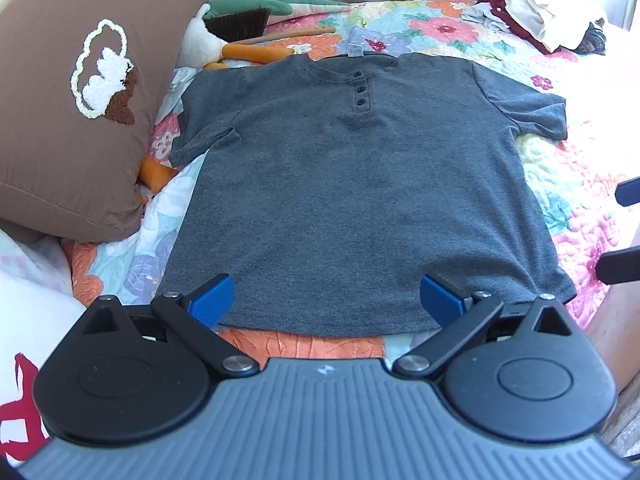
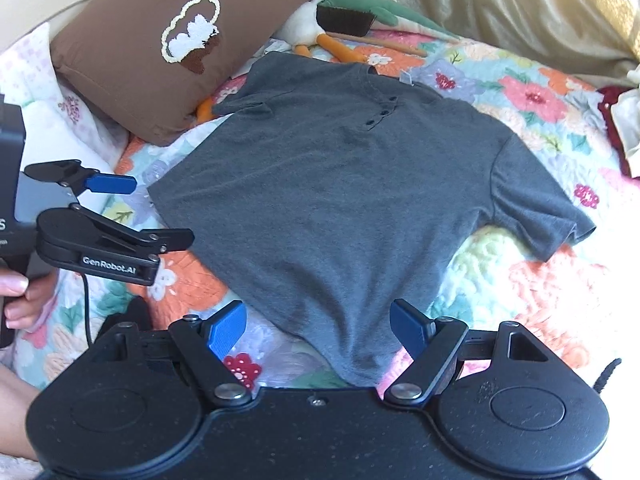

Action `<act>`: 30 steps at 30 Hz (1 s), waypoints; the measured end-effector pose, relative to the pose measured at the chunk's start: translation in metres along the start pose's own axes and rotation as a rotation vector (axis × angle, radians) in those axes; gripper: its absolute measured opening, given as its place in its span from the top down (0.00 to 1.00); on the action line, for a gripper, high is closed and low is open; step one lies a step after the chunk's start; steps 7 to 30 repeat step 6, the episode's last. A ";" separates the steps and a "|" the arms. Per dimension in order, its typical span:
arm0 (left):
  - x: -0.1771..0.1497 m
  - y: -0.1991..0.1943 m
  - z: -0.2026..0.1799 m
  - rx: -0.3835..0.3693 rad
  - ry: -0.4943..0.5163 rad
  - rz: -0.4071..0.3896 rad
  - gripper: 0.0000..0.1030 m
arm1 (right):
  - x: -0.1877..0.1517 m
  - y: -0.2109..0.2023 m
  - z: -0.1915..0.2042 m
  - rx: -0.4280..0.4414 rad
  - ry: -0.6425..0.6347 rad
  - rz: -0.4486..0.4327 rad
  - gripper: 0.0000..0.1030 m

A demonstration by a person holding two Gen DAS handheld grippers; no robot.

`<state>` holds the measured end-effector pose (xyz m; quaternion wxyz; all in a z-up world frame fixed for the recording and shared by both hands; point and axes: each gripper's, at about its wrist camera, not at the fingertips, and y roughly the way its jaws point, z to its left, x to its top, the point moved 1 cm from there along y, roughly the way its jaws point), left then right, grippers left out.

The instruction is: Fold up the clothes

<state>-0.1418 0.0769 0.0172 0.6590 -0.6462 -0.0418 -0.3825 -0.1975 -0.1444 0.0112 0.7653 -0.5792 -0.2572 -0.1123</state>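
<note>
A dark grey short-sleeved shirt [image 1: 360,184] with three buttons at the neck lies spread flat, front up, on a floral quilt [image 1: 568,184]. My left gripper [image 1: 326,300] hovers over the shirt's bottom hem, jaws wide open, with no cloth pinched between its blue pads. My right gripper [image 2: 320,328] stands open over the shirt's [image 2: 340,200] near hem corner, its pads clear of the cloth. In the right wrist view the left gripper [image 2: 156,210] shows at the left, held by a hand [image 2: 20,296].
A brown pillow [image 1: 72,100] with a stitched cloud design leans at the left. A plush toy [image 1: 212,40] with orange legs and a brush [image 1: 244,22] lie beyond the collar. A heap of clothes [image 1: 552,12] sits at the far right. Pale drapery [image 2: 500,8] runs behind the bed.
</note>
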 end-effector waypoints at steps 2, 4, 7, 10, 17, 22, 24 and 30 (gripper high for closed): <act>0.000 -0.001 -0.002 0.000 0.011 -0.005 0.02 | 0.000 0.001 0.001 -0.009 -0.009 0.002 0.20; 0.000 -0.002 -0.004 -0.001 0.021 -0.008 0.01 | 0.000 0.001 0.000 -0.010 -0.008 0.006 0.20; 0.000 -0.002 -0.006 -0.004 0.031 -0.008 0.01 | 0.000 0.001 0.000 -0.010 -0.004 0.010 0.20; 0.000 -0.002 -0.006 -0.004 0.031 -0.008 0.01 | 0.000 0.001 0.000 -0.010 -0.004 0.010 0.20; 0.000 -0.002 -0.006 -0.004 0.031 -0.008 0.01 | 0.000 0.001 0.000 -0.010 -0.004 0.010 0.20; 0.000 -0.002 -0.006 -0.004 0.031 -0.008 0.01 | 0.000 0.001 0.000 -0.010 -0.004 0.010 0.20; 0.000 -0.002 -0.006 -0.004 0.031 -0.008 0.01 | 0.000 0.001 0.000 -0.010 -0.004 0.010 0.20; 0.000 -0.002 -0.006 -0.004 0.031 -0.008 0.01 | 0.000 0.001 0.000 -0.010 -0.004 0.010 0.20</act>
